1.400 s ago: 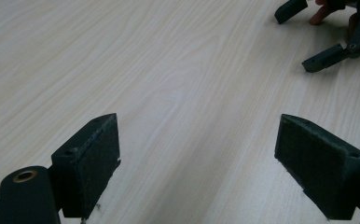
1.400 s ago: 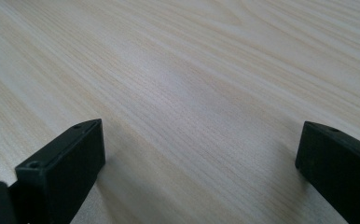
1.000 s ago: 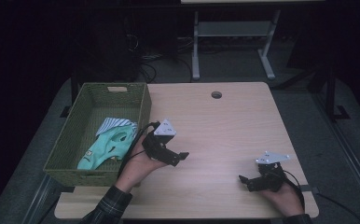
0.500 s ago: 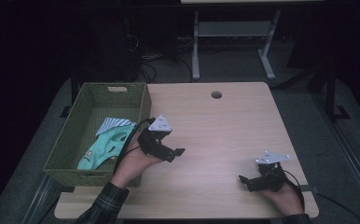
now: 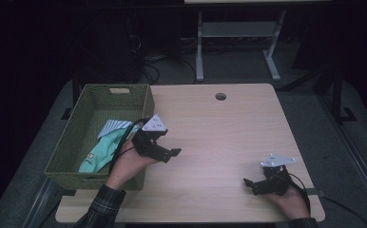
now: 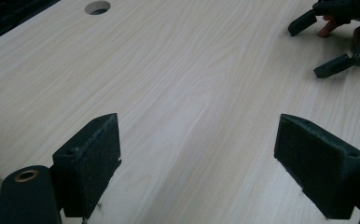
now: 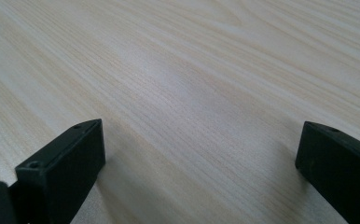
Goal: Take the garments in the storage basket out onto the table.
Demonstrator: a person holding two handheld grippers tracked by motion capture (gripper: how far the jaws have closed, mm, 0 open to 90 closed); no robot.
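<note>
Both grippers empty, fingers spread: left gripper (image 5: 172, 153) beside the basket (image 5: 77, 142), right gripper (image 5: 249, 183) resting on the desk (image 5: 219, 133). Risk: the left gripper's cable may snag the basket rim when reaching for the clothes (image 5: 101, 147).

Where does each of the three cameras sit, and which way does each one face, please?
High view: fixed above the person's side, looking forward and down on the table and basket; forearms, left gripper and right gripper show.
Left gripper view: rides the left gripper, looking across the table between its open jaws toward the right gripper.
Right gripper view: rides the right gripper, looking low along the table between its open jaws.
Shared: the high and left gripper views both show the cable hole.
</note>
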